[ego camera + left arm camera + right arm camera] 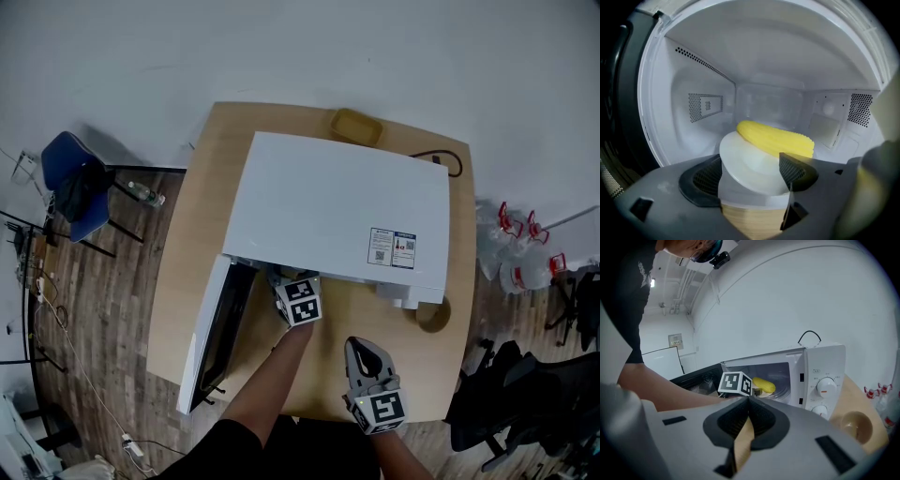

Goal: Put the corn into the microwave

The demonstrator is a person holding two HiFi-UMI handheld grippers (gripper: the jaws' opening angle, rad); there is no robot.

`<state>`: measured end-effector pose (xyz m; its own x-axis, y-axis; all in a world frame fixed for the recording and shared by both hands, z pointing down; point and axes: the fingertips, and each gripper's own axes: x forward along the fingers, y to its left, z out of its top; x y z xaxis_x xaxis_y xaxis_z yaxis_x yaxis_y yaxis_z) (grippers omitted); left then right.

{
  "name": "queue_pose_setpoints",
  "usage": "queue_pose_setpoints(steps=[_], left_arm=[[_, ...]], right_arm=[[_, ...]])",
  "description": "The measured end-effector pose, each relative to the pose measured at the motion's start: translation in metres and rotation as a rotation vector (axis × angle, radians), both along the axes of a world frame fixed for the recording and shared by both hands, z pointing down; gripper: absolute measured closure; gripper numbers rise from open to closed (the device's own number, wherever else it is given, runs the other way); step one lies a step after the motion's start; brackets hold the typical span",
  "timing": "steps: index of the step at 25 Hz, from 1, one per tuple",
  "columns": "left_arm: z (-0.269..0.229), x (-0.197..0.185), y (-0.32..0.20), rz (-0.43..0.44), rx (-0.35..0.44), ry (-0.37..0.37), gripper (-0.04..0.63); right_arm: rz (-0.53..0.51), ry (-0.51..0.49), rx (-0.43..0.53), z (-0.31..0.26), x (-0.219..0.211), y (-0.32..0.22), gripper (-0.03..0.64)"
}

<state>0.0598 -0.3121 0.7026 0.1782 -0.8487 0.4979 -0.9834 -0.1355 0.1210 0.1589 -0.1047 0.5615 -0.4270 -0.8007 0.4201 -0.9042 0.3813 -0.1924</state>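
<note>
The yellow corn (776, 139) lies on a white plate (750, 164) inside the white microwave (337, 202), whose door (220, 328) hangs open to the left. My left gripper (750, 176) reaches into the oven's mouth, jaws wide open. The near rim of the plate sits between the pads (705, 180), which do not squeeze it. In the head view the left gripper (281, 281) is half hidden under the oven's top. My right gripper (367, 356) hovers over the table's front edge, shut and empty. The right gripper view shows the corn (764, 385) in the cavity beyond the left gripper's marker cube (736, 383).
The microwave fills most of the wooden table (197, 262). A yellow dish (355, 126) sits behind it and a brown cup (433, 315) stands by its front right corner. A blue chair (75, 192) stands left of the table and plastic bags (525, 262) lie to its right.
</note>
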Motion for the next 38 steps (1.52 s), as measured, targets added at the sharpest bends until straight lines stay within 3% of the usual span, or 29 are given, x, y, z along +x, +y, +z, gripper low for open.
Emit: queue_pose_setpoints(steps=[3,8,14,20,27,32,38], left_arm=[[0.005,0.002,-0.002,0.000,-0.019,0.029,0.245],[-0.002,-0.004,-0.003,-0.012,0.030,0.021,0.241],[0.001,-0.006,0.007,-0.015,0.029,0.167,0.241],[0.000,-0.005,0.009,0.029,0.044,0.100,0.241],[-0.009,-0.006,0.020,0.074,0.067,0.073,0.241],[-0.022,-0.011,0.036,0.080,0.072,0.109,0.241],[-0.044,-0.002,0.079,0.183,0.084,0.129,0.241]], right_arm=[[0.002,0.006,-0.006,0.000,0.002,0.000,0.558],[0.016,-0.001,-0.013,0.004,0.009,0.003,0.558],[0.016,-0.006,-0.006,0.003,0.010,0.004,0.558],[0.001,-0.007,-0.016,0.004,-0.001,0.007,0.558],[-0.013,-0.008,-0.007,0.003,-0.009,0.007,0.558],[0.008,0.001,0.016,-0.001,-0.007,0.004,0.558],[0.052,0.019,0.049,-0.011,-0.008,0.013,0.558]])
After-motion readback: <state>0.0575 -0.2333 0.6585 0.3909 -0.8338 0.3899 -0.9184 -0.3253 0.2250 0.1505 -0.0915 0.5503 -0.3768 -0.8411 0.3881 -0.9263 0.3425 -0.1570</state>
